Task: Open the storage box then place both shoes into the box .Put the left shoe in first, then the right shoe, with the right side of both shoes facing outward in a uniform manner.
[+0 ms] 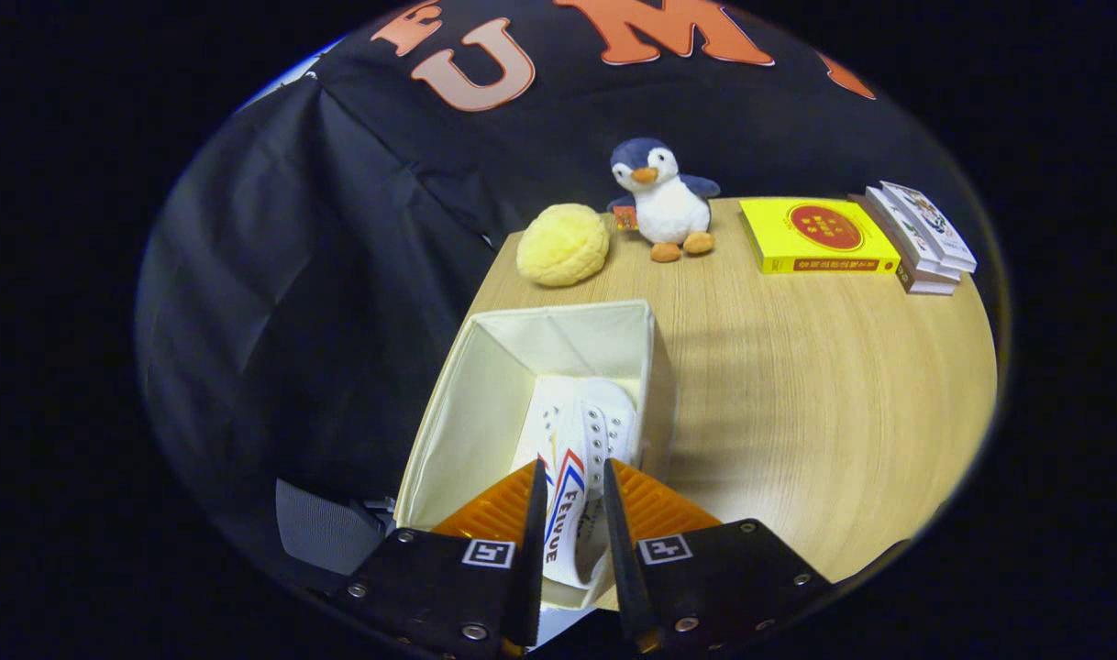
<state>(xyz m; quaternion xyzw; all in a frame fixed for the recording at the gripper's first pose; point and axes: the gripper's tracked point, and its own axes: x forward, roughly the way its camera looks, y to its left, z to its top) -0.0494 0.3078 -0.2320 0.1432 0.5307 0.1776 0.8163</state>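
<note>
A cream fabric storage box stands open at the left edge of the wooden table. A white canvas shoe with red and blue side stripes hangs inside the box, toe pointing away from me. My gripper is shut on the shoe's heel end, one finger on each side of it. The shoe lies toward the right wall of the box, and bare box floor shows to its left. I cannot tell whether the sole touches the floor.
Beyond the box sit a yellow bun-shaped cushion and a plush penguin. A yellow book and a small stack of books lie at the far right. Black cloth drops away left of the table.
</note>
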